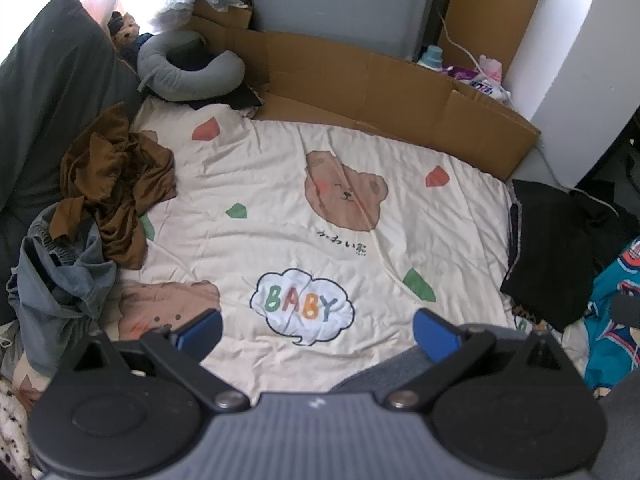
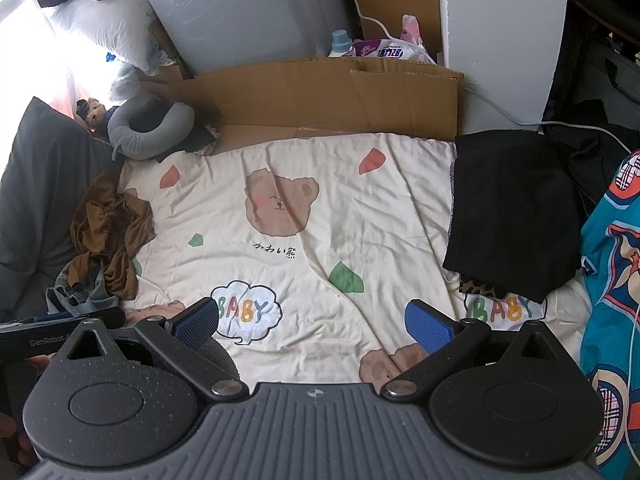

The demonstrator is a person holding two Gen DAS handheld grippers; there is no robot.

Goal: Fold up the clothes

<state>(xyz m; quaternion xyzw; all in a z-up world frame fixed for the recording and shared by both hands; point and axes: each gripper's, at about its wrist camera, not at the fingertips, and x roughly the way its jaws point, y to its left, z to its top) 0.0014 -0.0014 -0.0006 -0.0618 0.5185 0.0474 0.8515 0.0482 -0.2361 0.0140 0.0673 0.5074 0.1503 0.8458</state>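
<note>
Both grippers hang over the bear-print quilt (image 1: 248,184) on the bed, holding nothing: left gripper (image 1: 318,330) fingers spread wide, right gripper (image 2: 312,326) fingers spread wide too. Crumpled brown garment (image 1: 116,188) sits at 9 o'clock atop a grey-blue garment (image 1: 60,276). Folded black garment (image 2: 508,208) lies at 3 o'clock, teal cartoon-print fabric (image 2: 616,264) just beside it

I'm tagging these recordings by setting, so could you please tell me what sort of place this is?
Most likely a bedroom, on a bed: a bear-print quilt covers the surface, a pillow and neck pillow lie at its head, and loose clothes are piled at the side.
</note>
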